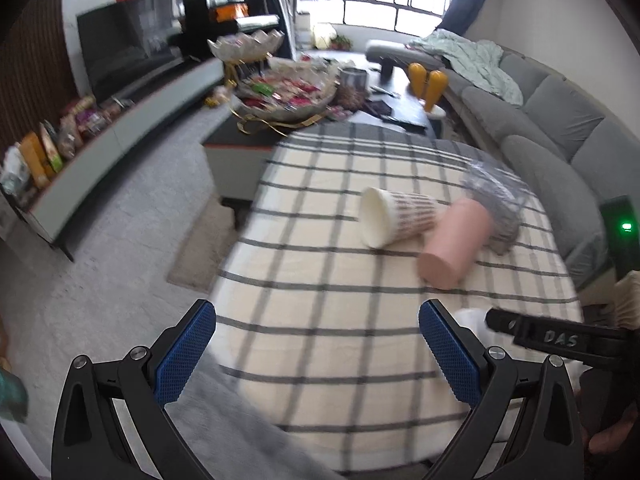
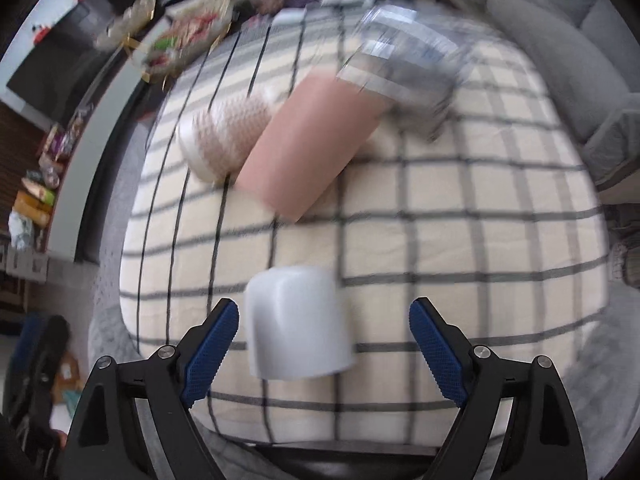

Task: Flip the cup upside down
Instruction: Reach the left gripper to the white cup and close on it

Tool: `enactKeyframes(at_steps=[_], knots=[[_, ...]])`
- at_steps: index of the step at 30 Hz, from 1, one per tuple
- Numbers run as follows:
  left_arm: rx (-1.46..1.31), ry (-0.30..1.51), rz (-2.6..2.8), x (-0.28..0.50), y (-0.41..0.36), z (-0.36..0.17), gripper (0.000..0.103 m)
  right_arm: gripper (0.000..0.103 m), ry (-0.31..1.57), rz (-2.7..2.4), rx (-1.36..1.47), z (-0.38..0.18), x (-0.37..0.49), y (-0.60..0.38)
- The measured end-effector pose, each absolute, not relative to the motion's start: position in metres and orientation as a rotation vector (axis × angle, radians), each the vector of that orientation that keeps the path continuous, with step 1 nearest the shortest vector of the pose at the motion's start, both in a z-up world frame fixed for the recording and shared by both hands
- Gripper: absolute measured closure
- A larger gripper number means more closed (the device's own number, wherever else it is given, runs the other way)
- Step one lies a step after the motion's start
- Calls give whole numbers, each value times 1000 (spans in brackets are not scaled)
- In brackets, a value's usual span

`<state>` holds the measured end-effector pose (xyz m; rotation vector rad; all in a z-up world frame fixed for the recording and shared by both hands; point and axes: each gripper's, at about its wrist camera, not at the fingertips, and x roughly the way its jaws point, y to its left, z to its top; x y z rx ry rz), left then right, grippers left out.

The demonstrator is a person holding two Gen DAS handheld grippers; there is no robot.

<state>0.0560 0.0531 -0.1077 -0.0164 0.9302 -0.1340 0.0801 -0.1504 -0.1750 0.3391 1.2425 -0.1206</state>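
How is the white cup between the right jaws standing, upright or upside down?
Upside down, it seems: the white cup shows a closed rounded end on top and its wider rim on the checked tablecloth.

you see: checked tablecloth point(image 1: 360, 280) | grey sofa point(image 1: 560, 120) | TV point(image 1: 120, 52) | snack bowl point(image 1: 284, 96) on coffee table

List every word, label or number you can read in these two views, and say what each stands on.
"DAS": on the black arm of the right gripper, seen in the left wrist view.
Rows of brown print on the white patterned cup: too blurred to read.
Snack packets on the far tray: too small and blurred to read.
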Motion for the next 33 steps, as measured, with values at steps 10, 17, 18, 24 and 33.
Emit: enactKeyframes(at_steps=[10, 17, 18, 24, 33], knots=[[8, 1072, -271, 63, -33, -120, 0, 12, 926, -421, 224, -96, 5, -228], [74, 1218, -293, 77, -69, -130, 0, 12, 874, -489, 187, -83, -15, -248], [85, 1262, -299, 83, -73, -134, 0, 12, 873, -492, 188, -83, -15, -249], [124, 1559, -336, 113, -96, -170, 0, 12, 914, -476, 224, -87, -4, -254], [309, 1740, -292, 145, -120, -203, 1, 12, 905, -436, 287, -85, 21, -262]])
